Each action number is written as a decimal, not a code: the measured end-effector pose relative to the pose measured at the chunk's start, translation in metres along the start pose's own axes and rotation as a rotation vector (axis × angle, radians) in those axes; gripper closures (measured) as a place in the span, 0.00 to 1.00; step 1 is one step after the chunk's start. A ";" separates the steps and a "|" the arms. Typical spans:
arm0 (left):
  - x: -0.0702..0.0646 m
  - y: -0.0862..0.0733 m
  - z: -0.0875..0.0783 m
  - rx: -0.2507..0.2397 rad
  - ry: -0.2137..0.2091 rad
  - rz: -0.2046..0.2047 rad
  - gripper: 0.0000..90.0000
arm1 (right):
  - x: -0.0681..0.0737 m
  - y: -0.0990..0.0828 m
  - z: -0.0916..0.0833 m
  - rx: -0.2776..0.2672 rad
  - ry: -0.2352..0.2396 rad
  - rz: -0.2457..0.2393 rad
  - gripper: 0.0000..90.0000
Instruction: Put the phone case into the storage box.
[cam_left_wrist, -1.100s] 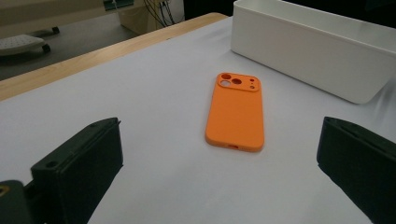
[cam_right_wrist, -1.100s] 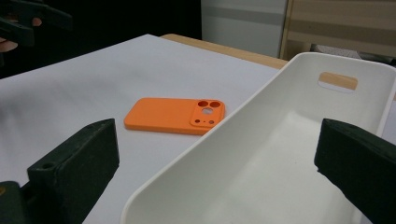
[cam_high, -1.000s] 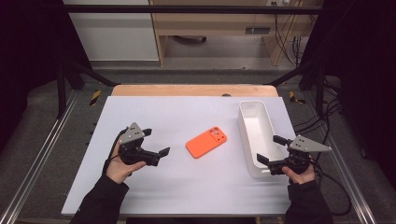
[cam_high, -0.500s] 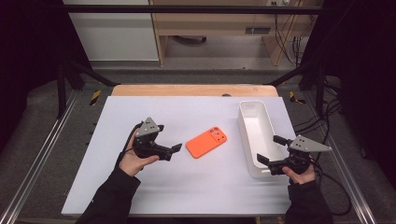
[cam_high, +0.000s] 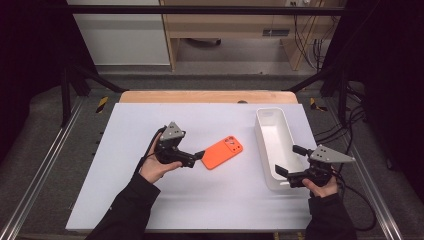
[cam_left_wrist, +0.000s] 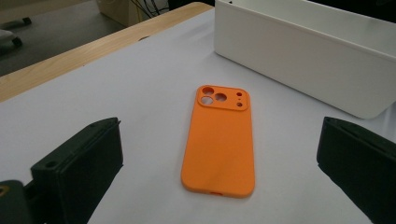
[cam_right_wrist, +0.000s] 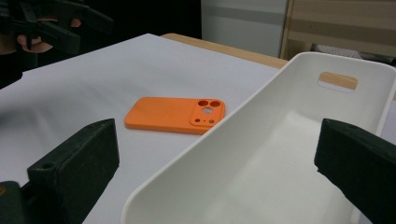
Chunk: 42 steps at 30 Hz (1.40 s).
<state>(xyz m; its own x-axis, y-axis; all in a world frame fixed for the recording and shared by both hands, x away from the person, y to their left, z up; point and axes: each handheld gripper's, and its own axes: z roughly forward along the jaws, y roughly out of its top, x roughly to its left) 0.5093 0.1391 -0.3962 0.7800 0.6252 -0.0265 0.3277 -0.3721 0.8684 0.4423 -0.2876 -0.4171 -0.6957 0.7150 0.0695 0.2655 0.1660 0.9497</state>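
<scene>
An orange phone case lies flat on the white table, camera cutouts facing up and toward the bin. My left gripper is open, its tips just short of the case's near end. In the left gripper view the case lies ahead between the two spread jaws of the left gripper, untouched. A long white bin stands right of the case and looks bare inside. My right gripper is open at the bin's near end. Seen from the right gripper, the bin's near rim lies between the jaws.
The white table top has free room at the front and left. A wooden strip edges the far side. Black frame posts and cables stand beyond the table. The left hand with its gripper shows far off in the right gripper view.
My left gripper has moved right, up to the orange case's near end. The right gripper, the case and the bin have stayed put.
</scene>
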 end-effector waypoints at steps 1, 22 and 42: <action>0.000 0.001 0.002 0.002 0.002 0.001 0.00 | 0.000 0.000 0.000 0.000 0.000 0.000 0.01; -0.003 0.012 0.043 0.064 0.008 0.017 0.00 | 0.000 0.000 0.000 0.003 0.001 -0.002 0.01; -0.009 0.013 0.082 0.125 0.000 0.021 0.01 | 0.000 0.000 0.000 0.000 0.002 -0.004 0.01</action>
<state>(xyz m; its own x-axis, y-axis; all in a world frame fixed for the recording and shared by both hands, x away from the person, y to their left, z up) 0.5502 0.0720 -0.4250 0.7874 0.6164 -0.0084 0.3750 -0.4682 0.8001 0.4423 -0.2878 -0.4171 -0.6980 0.7130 0.0662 0.2625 0.1688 0.9500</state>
